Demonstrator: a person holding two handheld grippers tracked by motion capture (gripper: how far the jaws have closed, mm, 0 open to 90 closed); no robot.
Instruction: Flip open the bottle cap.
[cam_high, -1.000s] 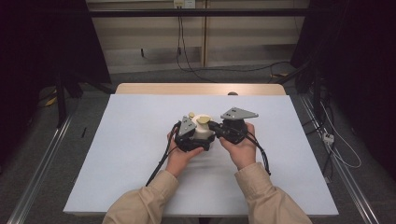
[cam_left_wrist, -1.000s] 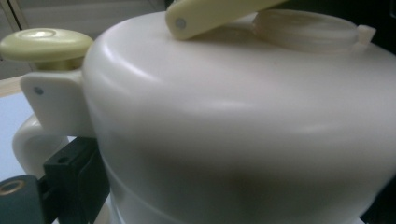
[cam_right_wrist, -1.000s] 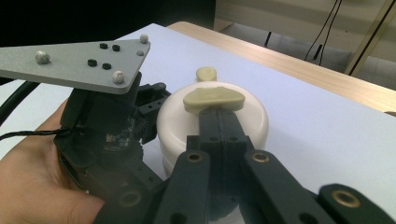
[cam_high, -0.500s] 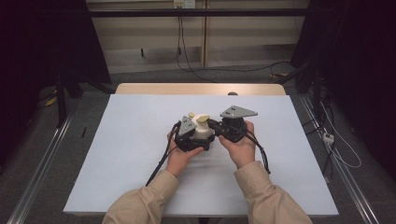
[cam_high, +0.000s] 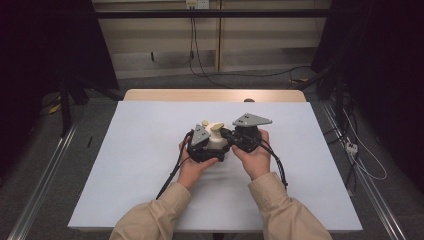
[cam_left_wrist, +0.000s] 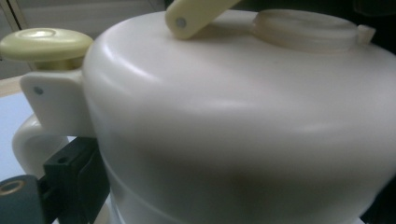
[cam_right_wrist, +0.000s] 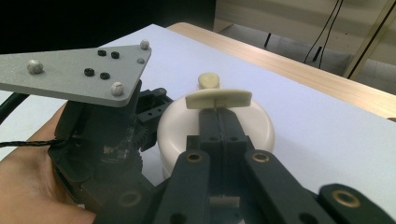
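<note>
Item one, my left claw (cam_high: 212, 150): clasped around the body of the cream pot (cam_high: 218, 141), one black jaw visible beside the looped handle (cam_left_wrist: 28, 144) in the left gripper view; the pads are hidden, so I cannot tell how firmly it grips.

Item two, cream pot: stands upright near the middle of the white worktop (cam_high: 125, 165), between my two hands. Round pale-yellow knob (cam_right_wrist: 208, 80) at its far edge; raised round cap (cam_left_wrist: 306, 29) on the domed top.

Item three, my right claw (cam_right_wrist: 219, 111): jaws pressed together, pinching the pale-yellow lever (cam_right_wrist: 218, 98) that rises above the pot's lid.
</note>
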